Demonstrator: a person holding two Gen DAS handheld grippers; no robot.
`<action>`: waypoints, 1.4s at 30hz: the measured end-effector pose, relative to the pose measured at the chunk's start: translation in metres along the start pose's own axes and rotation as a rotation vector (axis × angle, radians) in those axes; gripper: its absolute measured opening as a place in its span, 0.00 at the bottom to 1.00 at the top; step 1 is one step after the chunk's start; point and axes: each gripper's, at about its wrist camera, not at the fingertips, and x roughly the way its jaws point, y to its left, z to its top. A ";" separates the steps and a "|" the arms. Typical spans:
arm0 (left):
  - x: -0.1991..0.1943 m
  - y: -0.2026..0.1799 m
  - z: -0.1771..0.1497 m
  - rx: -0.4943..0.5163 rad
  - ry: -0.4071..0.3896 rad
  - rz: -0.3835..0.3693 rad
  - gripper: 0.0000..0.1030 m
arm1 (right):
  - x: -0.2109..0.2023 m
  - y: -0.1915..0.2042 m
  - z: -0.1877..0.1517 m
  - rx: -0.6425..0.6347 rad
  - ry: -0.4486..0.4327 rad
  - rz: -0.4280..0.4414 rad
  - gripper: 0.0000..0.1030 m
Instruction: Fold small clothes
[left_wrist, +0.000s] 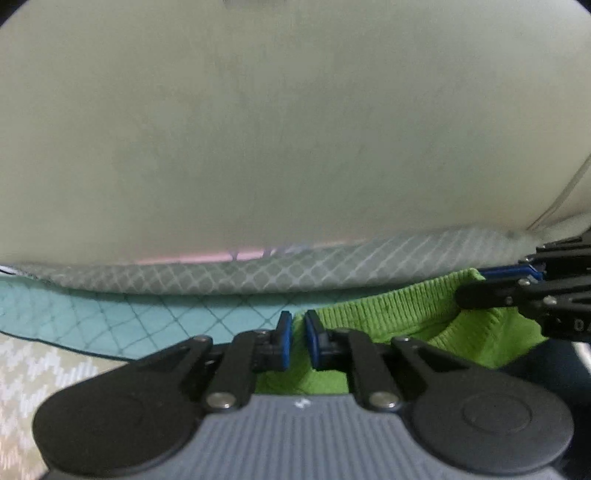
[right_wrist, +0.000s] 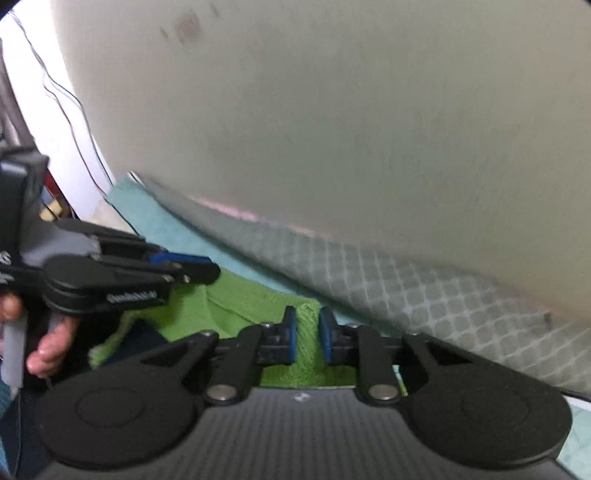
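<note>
You have two grippers at work on one garment, a bright green knit (left_wrist: 391, 314) with a ribbed edge. It lies on a teal quilted cover (left_wrist: 129, 314), close to the foot of a pale wall (left_wrist: 295, 110), with a grey diamond-patterned quilt (left_wrist: 258, 273) running along the wall behind it.

Your left gripper (left_wrist: 297, 339) has its two blue-padded fingers (left_wrist: 284, 339) drawn close, and a fold of the green knit sits pinched in the narrow gap between them. In the same view your right gripper (left_wrist: 517, 288) comes in from the right edge, its tip resting on the ribbed hem.

From the right wrist, your right gripper (right_wrist: 307, 338) also has its two blue pads (right_wrist: 327, 339) nearly together, clamping a bunched ridge of the green knit (right_wrist: 258, 299) that rises between them. Your left gripper (right_wrist: 184, 266) shows at the left of that view, side on, lying over the near corner of the garment; its gap cannot be read from that angle. One hand (right_wrist: 51, 343) is visible under it, fingers curled around the handle.

A single strip of pink (left_wrist: 207, 256) shows between wall and grey quilt. A patterned beige cloth (left_wrist: 37, 376) lies at the lower left.
</note>
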 end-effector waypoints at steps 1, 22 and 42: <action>-0.013 0.000 0.000 -0.005 -0.022 -0.007 0.08 | -0.013 0.006 0.000 -0.012 -0.020 0.001 0.10; -0.200 -0.025 -0.141 -0.092 -0.262 -0.118 0.08 | -0.176 0.146 -0.141 -0.135 -0.230 -0.050 0.09; -0.221 -0.035 -0.206 -0.130 -0.286 -0.124 0.08 | -0.190 0.166 -0.211 -0.145 -0.291 -0.099 0.09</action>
